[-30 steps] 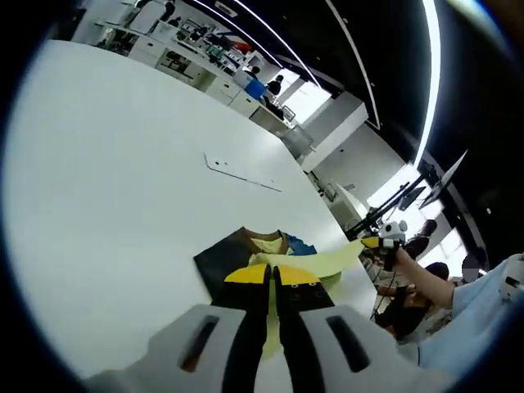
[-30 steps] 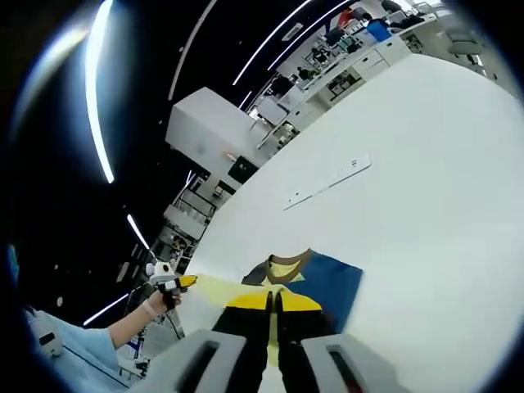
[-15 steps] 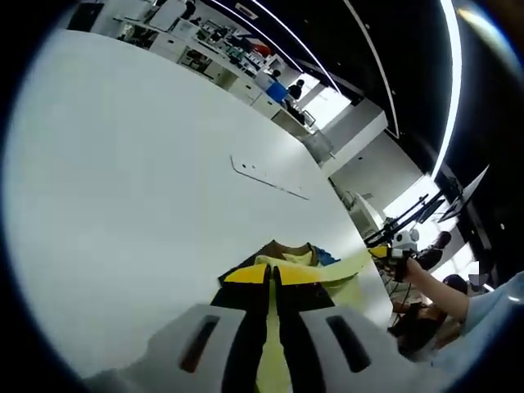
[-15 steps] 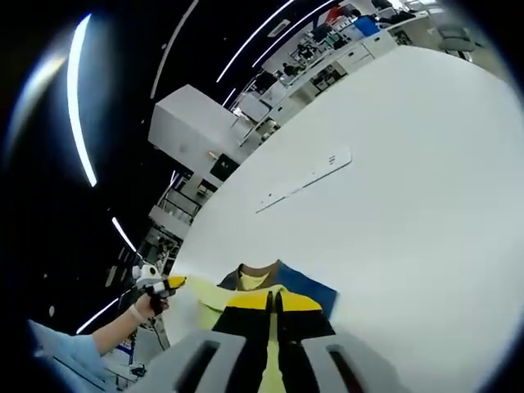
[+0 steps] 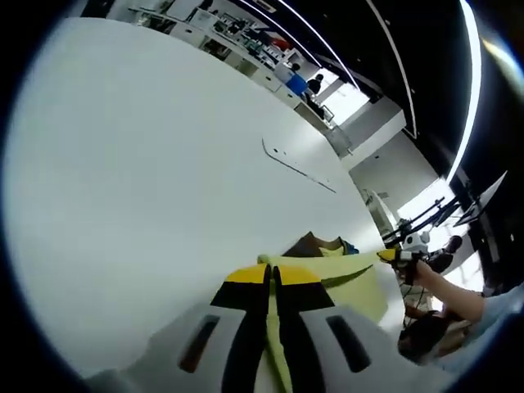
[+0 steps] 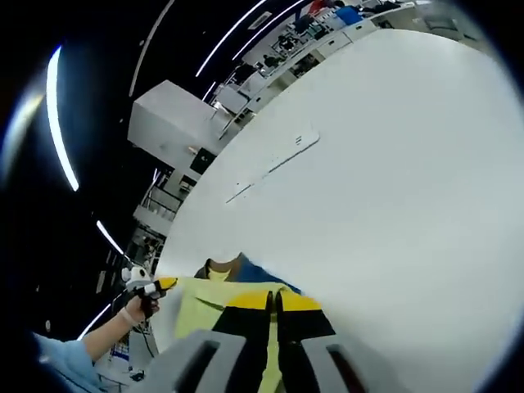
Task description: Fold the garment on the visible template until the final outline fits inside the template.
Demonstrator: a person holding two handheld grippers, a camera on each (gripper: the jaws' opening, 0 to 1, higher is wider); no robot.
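Observation:
A yellow-green garment (image 5: 344, 274) with a brown collar (image 5: 307, 244) and a blue part (image 5: 349, 246) lies on the white table (image 5: 147, 164). My left gripper (image 5: 271, 275) is shut on one corner of its raised yellow-green edge. That edge stretches across to my right gripper (image 5: 395, 256), held in a hand. In the right gripper view, my right gripper (image 6: 275, 300) is shut on the other corner of the garment (image 6: 201, 307). The collar (image 6: 219, 268) and blue cloth (image 6: 264, 276) peek out beyond the edge. The left gripper (image 6: 157, 285) shows at the left, also pinching the edge.
A flat white strip (image 5: 299, 164) lies farther out on the table; the strip (image 6: 274, 162) also appears in the right gripper view. A person's hand and sleeve (image 6: 98, 344) hold the left gripper. Shelves and desks (image 5: 246, 45) stand beyond the table's far edge.
Both grippers have carried the yellow-green edge forward over the garment. The dark and blue parts that showed earlier are now mostly covered, with just the collar and a sliver of blue left.

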